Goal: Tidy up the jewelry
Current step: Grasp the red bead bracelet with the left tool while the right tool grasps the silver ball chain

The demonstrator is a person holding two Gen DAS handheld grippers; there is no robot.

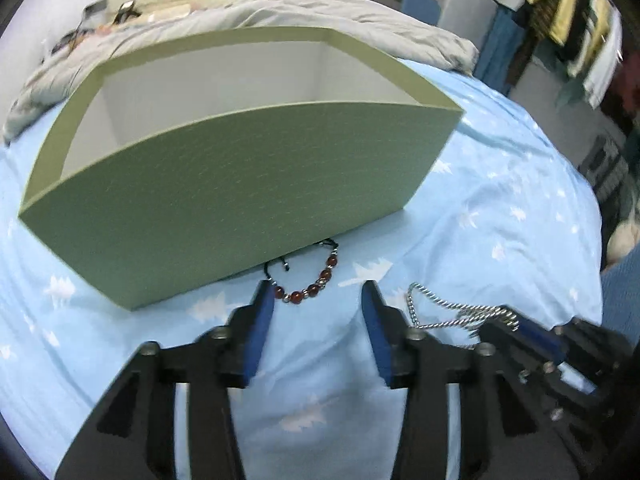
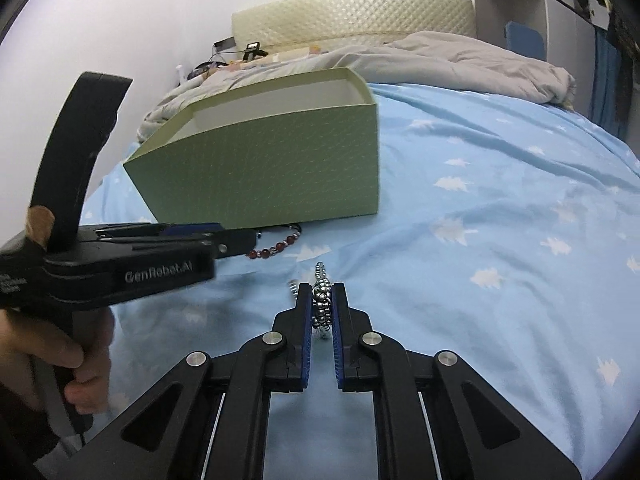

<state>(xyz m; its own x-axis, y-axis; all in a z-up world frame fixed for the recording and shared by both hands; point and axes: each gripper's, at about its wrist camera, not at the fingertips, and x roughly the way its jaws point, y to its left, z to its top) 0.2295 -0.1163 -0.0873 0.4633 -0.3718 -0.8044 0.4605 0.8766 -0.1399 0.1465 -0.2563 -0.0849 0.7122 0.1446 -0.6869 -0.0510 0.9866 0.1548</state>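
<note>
An open green box (image 1: 240, 184) with a white inside stands on the blue bedsheet. A red bead bracelet (image 1: 324, 274) on a black cord lies against the box's near wall. My left gripper (image 1: 318, 300) hovers just before the bracelet, open, with nothing between its fingers. The right wrist view shows my right gripper (image 2: 322, 300) shut on a silver bead chain (image 2: 320, 276), a short loop sticking out past the fingertips. That chain (image 1: 452, 316) also shows in the left wrist view, trailing from the right gripper (image 1: 516, 328). The bracelet (image 2: 276, 246) and box (image 2: 280, 160) lie ahead and to the left.
The blue bedsheet (image 2: 500, 220) with white tree prints spreads wide to the right of the box. A crumpled grey blanket (image 2: 460, 60) and a padded headboard (image 2: 352, 12) lie behind it. A hand (image 2: 80, 360) grips the left tool's handle. Shelves and hanging clothes (image 1: 572, 32) stand at far right.
</note>
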